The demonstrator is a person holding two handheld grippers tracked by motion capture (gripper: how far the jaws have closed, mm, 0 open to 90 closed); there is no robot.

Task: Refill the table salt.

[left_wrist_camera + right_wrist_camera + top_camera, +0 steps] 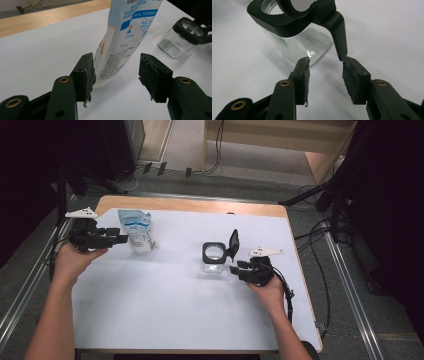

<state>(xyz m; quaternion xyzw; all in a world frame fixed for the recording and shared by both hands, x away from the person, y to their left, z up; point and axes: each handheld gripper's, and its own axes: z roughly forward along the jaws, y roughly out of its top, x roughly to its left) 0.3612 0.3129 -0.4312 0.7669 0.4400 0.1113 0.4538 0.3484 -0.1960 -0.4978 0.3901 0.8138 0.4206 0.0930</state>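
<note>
The right gripper (239, 266) sits just beside the glass jar (213, 261), on the side nearer the person's right hand (267, 285). In the right gripper view its jaws stand apart with nothing between the pads (304, 75); the tip of the jar's black hinged lid (337, 32), which is flipped open and hangs off the rim, comes down close to the far pad, though I cannot tell whether it touches. The jar stands upright on the white table (170, 305), its mouth uncovered and looking empty.

Farther out from the jar, well to its left, the left gripper (120, 239) reaches the foot of a white and blue refill pouch (136, 229) that stands upright. In the left gripper view the pouch's lower corner (110, 67) is between the jaws, close against one pad (90, 75), while the other pad is clear of it: a bracket, not yet a grip.

The step in hand looks like taking up the pouch to fill the jar. Next, the left jaws would need to close on the pouch's soft base firmly enough to lift without crumpling it, while the right gripper steadies the jar.
</note>
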